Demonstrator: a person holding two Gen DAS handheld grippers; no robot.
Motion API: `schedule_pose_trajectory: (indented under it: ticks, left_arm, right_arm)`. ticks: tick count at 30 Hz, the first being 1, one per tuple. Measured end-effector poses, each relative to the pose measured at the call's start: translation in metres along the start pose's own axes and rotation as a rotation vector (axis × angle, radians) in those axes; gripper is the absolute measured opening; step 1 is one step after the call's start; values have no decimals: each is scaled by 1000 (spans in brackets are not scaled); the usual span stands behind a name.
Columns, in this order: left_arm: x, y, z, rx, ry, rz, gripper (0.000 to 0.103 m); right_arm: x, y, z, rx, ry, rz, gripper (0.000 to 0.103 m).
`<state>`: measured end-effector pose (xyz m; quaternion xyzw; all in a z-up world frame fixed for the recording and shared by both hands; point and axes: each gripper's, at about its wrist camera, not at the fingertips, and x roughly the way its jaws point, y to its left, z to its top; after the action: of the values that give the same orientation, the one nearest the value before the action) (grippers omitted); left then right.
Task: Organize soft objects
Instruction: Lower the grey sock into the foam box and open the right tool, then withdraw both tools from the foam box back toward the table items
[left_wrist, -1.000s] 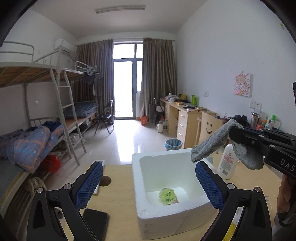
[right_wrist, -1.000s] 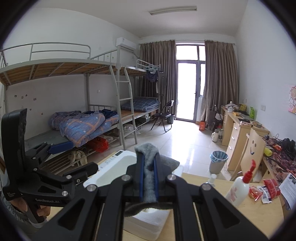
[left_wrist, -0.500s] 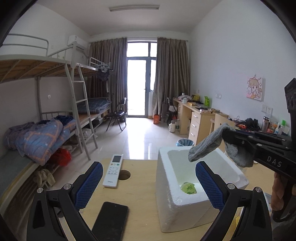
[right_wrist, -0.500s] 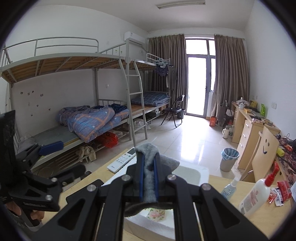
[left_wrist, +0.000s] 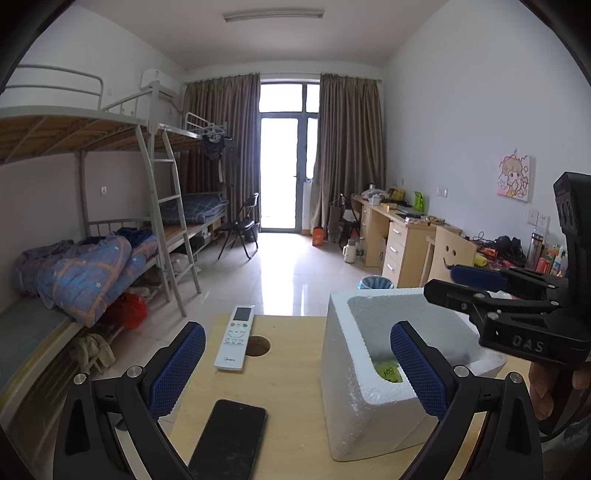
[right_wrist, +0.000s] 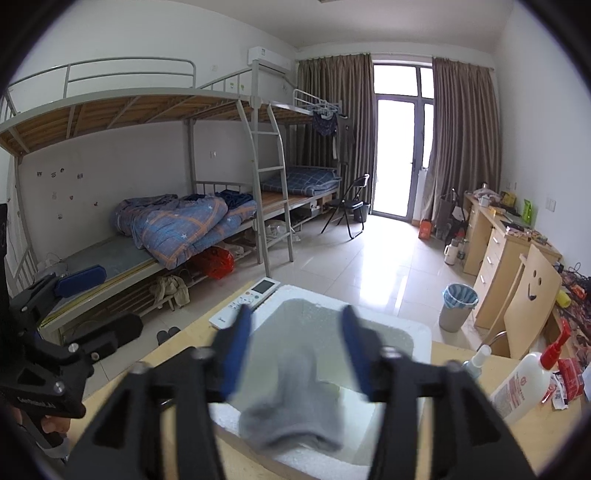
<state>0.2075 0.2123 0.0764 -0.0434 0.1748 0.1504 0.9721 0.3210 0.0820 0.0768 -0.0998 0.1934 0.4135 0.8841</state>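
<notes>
Sock (right_wrist: 291, 413), one, grey, loose between opening right gripper (right_wrist: 295, 347) jaws above foam box (right_wrist: 421, 332); left gripper (left_wrist: 297, 365) jaws wide, empty.

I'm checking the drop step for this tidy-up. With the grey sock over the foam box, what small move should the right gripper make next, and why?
Probably lift the right gripper straight up and back from the foam box. Its jaws are opening, the pads no longer press the grey sock, and the blurred sock hangs between them over the box's hollow, so it should land inside. The left gripper is open and empty.
</notes>
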Motion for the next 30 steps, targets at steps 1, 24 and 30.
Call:
schedule_pose_trajectory:
  ticks: [1, 24, 30]
  left_arm:
    - [0, 0, 0, -3, -1, 0, 101]
    - [-20, -18, 5, 14, -14, -18, 101]
    - [-35, -29, 6, 27, -29, -8, 101]
  right_arm:
    - [-3, 0, 0, 1, -9, -2, 80]
    - [-43, -9, 3, 37, -59, -8, 98]
    - [-57, -9, 1, 37, -75, -23, 103]
